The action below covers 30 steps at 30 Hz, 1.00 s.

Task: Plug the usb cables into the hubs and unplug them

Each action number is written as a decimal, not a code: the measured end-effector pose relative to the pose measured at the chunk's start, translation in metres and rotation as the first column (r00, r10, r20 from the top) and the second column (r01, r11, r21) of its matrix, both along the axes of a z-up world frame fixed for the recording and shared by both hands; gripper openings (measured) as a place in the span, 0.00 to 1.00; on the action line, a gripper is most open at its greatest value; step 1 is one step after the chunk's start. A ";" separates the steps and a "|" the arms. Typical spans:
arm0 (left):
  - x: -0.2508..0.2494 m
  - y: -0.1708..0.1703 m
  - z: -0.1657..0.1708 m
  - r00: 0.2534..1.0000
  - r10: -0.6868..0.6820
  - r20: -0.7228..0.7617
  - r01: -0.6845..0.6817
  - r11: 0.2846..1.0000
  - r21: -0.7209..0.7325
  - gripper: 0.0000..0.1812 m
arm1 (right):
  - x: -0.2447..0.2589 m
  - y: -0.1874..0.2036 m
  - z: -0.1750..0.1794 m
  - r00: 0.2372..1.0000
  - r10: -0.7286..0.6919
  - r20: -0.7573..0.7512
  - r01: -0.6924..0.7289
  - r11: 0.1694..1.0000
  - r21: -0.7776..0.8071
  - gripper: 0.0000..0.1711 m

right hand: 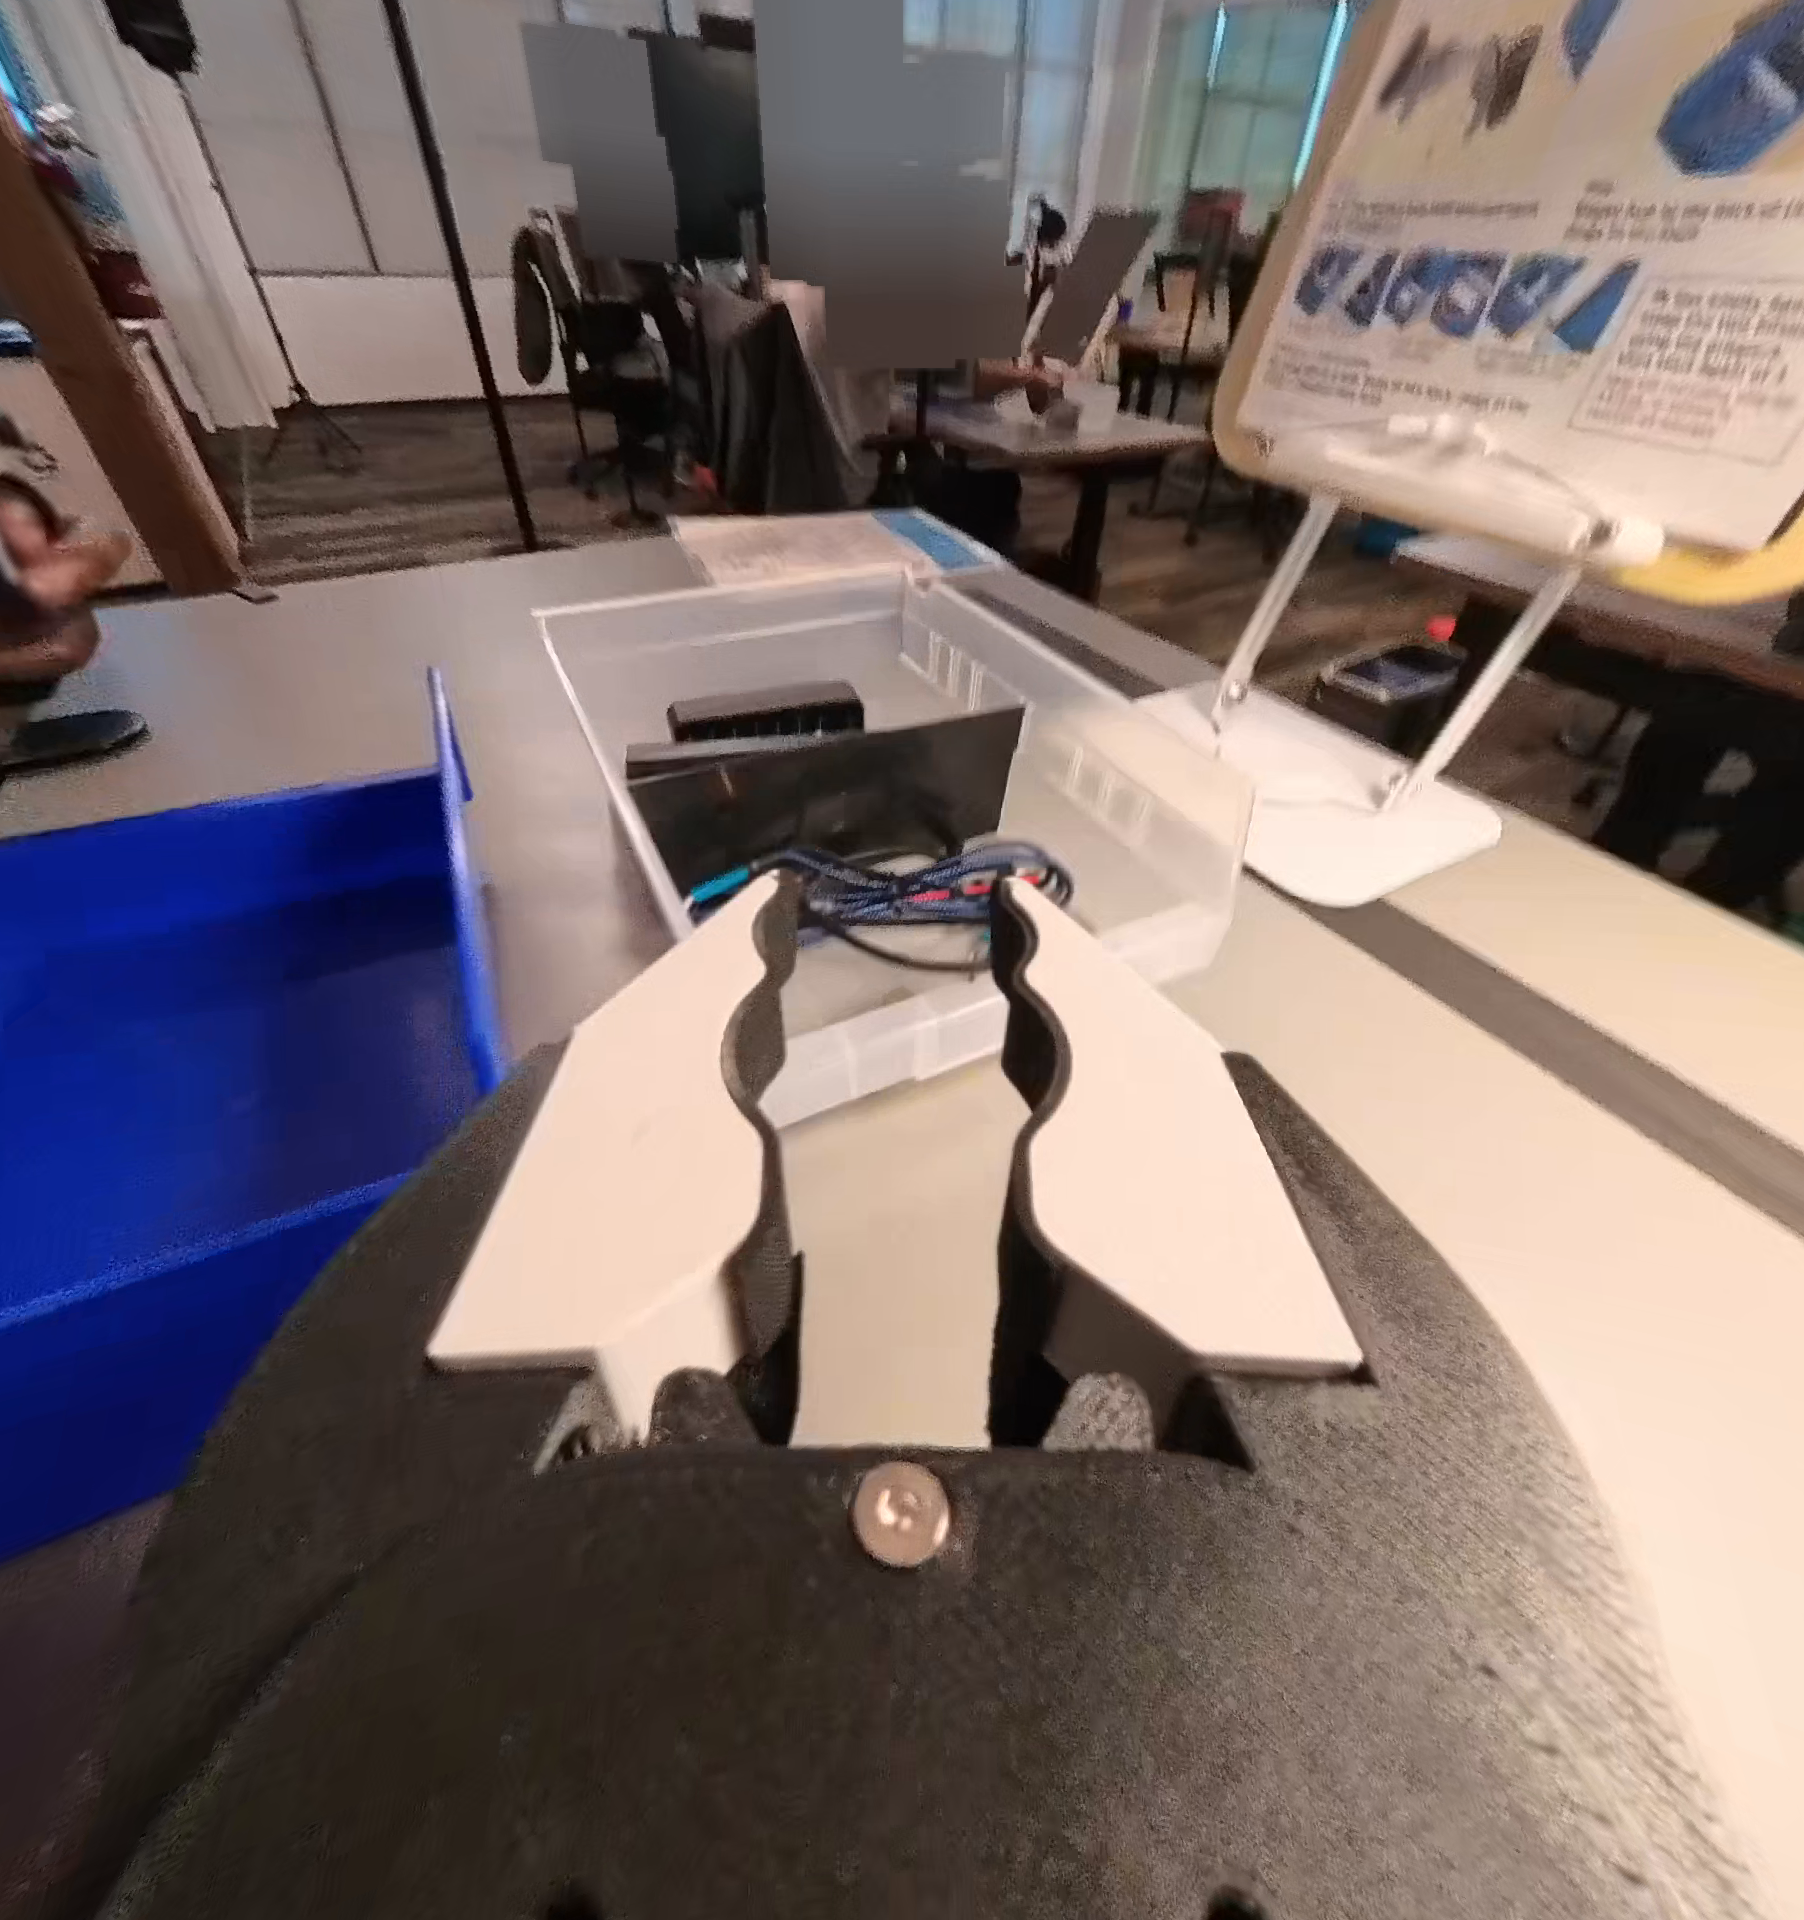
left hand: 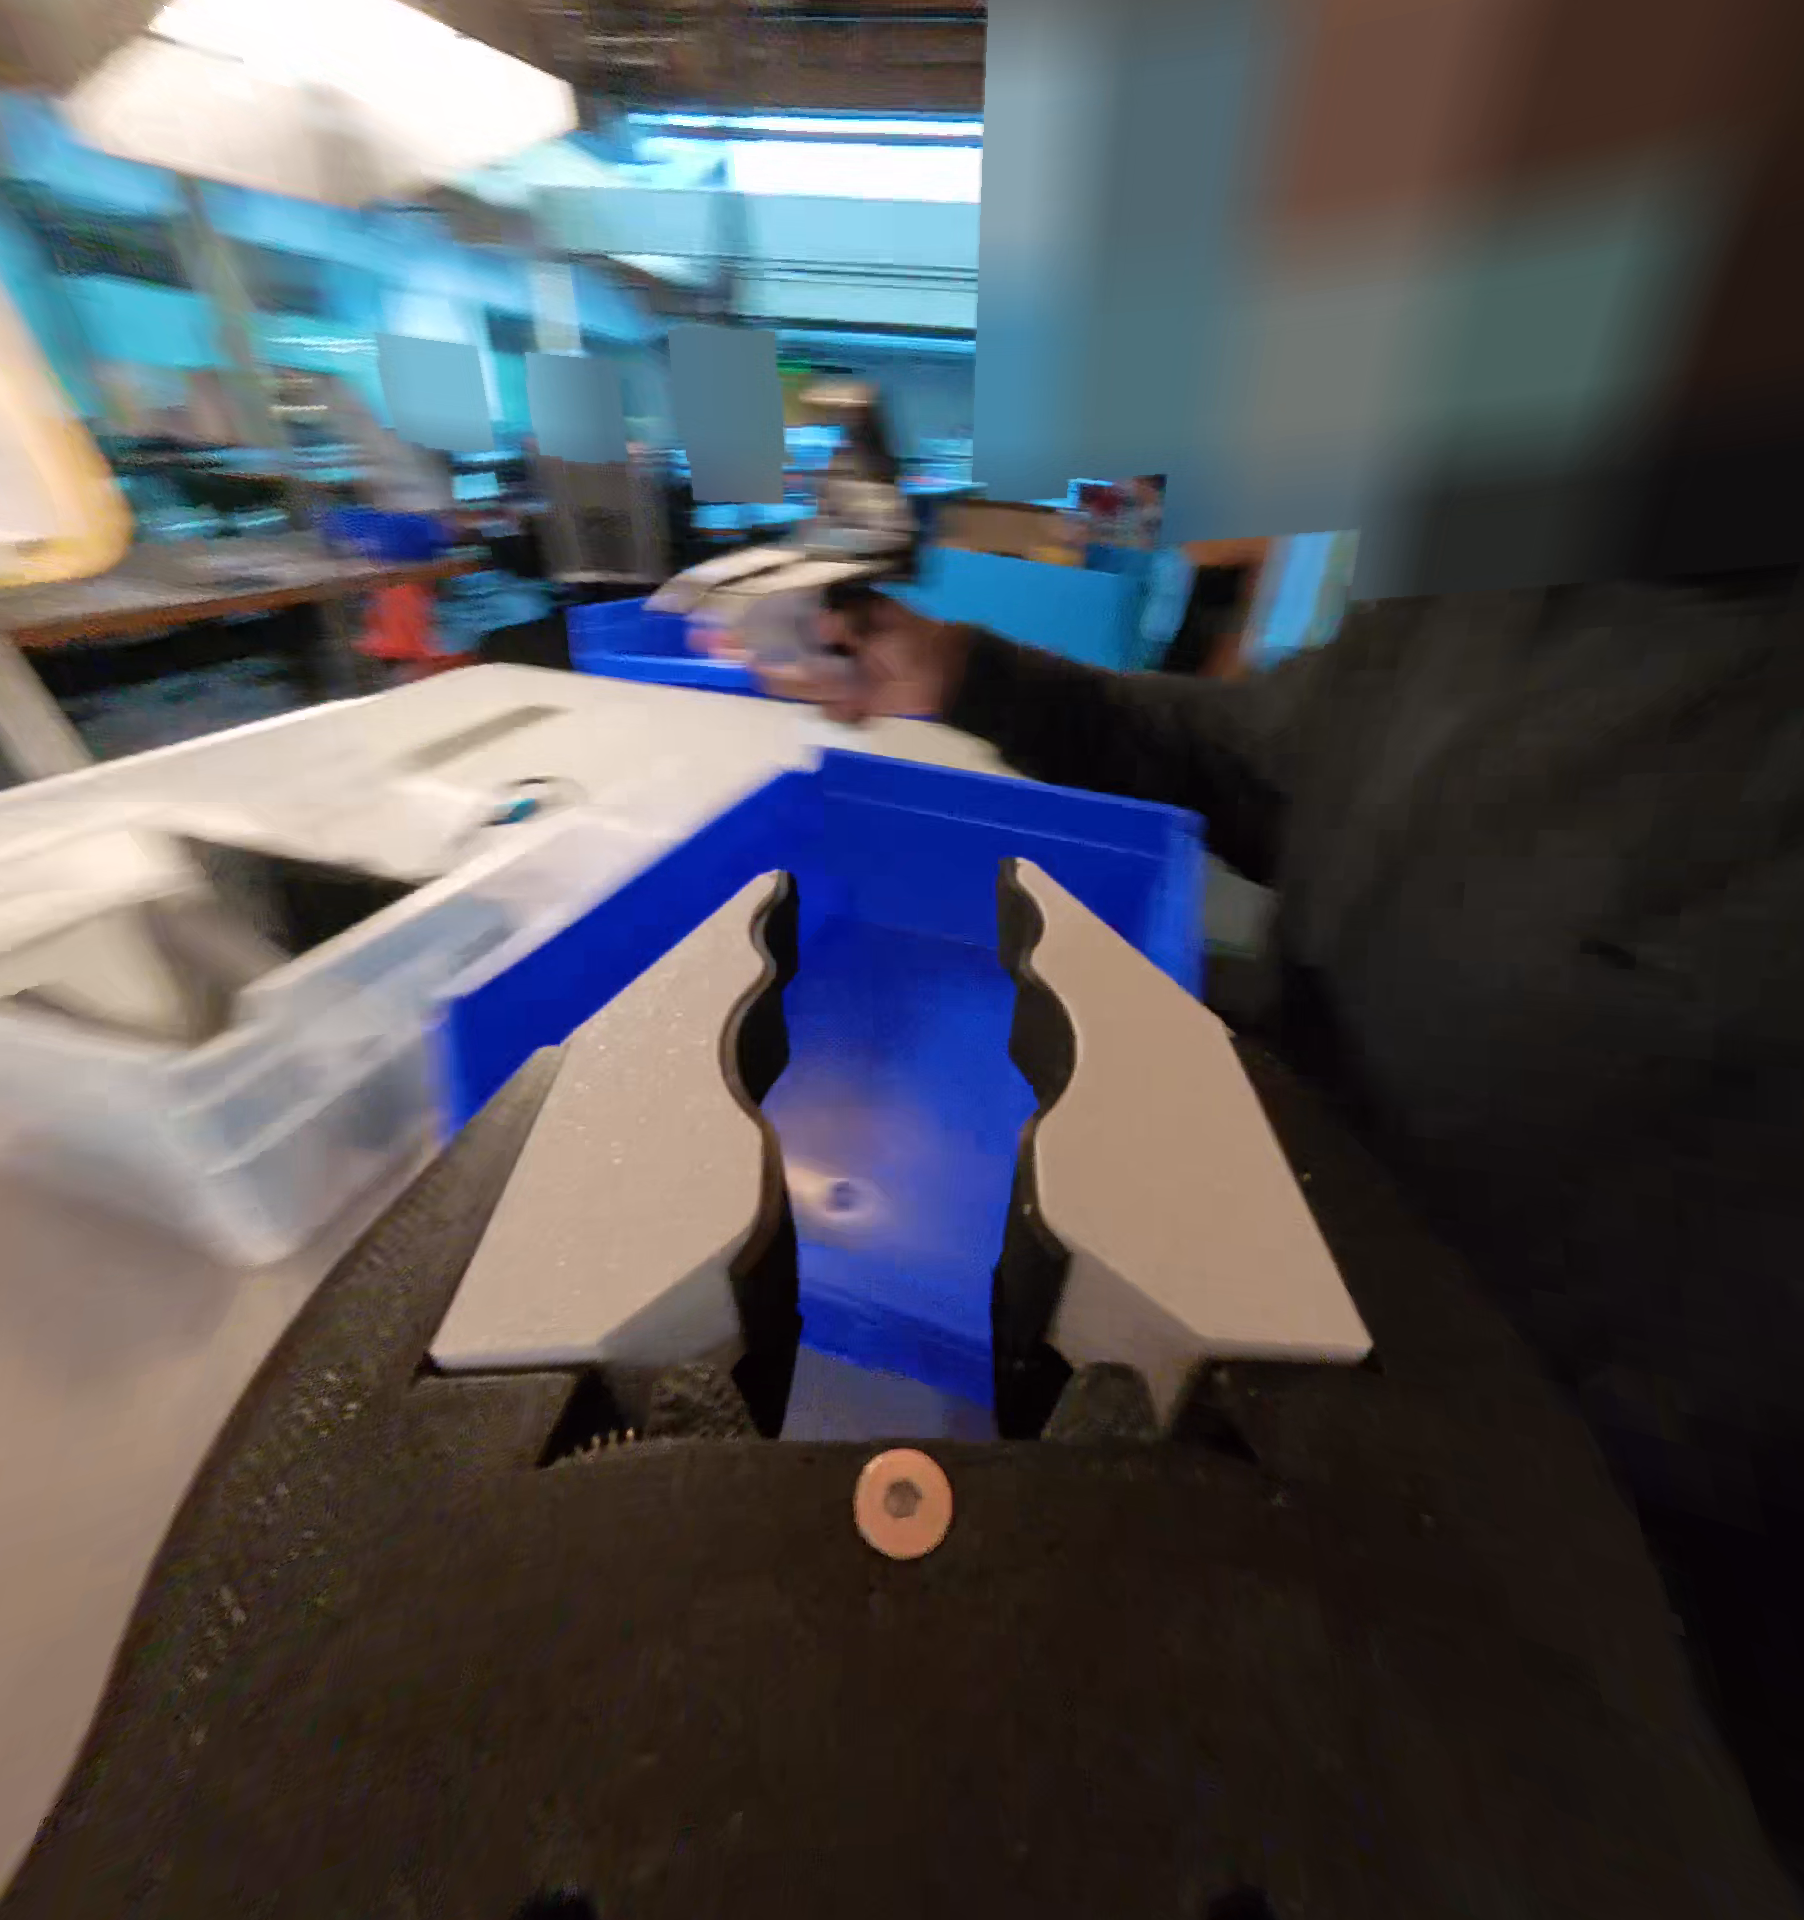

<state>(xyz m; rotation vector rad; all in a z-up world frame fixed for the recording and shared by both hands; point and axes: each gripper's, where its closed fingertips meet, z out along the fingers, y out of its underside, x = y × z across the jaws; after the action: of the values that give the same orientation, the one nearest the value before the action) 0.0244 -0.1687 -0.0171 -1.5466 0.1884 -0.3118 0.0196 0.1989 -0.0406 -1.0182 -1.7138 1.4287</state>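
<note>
Blurring left view; cables [right hand: 919, 899] half-hidden.

Left hand-held gripper [left hand: 896, 883]: jaws apart, nothing between them, tips over the blue bin.
Blue bin [left hand: 1002, 831]: centre, open-topped, inside bare.
Clear plastic box [left hand: 285, 1049]: at 9 o'clock, just beside the blue bin, contents blurred.
Bench [left hand: 628, 727]: pale, carries both containers.
Right hand-held gripper [left hand: 742, 592]: at 12 o'clock, farther off, blurred, held in a dark-sleeved hand.

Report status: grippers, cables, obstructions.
Left gripper open, empty, over blue bin. Right gripper open, empty. Cables bundled in clear box. Nothing blocking.
</note>
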 end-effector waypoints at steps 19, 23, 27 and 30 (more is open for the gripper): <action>-0.236 0.130 -0.097 0.797 0.601 -0.058 -0.466 0.552 -0.692 0.17 | 0.105 -0.091 -0.078 0.851 -0.015 0.525 -0.024 0.997 0.069 0.23; -0.273 0.091 -0.094 0.717 0.679 -0.158 -0.603 0.492 -0.628 0.04 | 0.107 -0.044 -0.078 0.843 -0.089 0.531 -0.066 0.962 0.266 0.16; -0.298 0.045 -0.093 0.699 0.675 -0.236 -0.654 0.469 -0.593 0.05 | 0.109 0.018 -0.078 0.820 -0.176 0.545 -0.132 0.868 0.478 0.12; -0.312 0.002 -0.094 0.716 0.636 -0.286 -0.650 0.459 -0.606 0.05 | 0.104 0.067 -0.077 0.817 -0.258 0.516 -0.163 0.754 0.636 0.11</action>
<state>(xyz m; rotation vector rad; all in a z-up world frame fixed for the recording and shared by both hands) -0.2872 -0.1663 -0.1112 -2.2193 -0.5889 0.3043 0.1236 0.2659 -0.1173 -1.1180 -2.3554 0.3530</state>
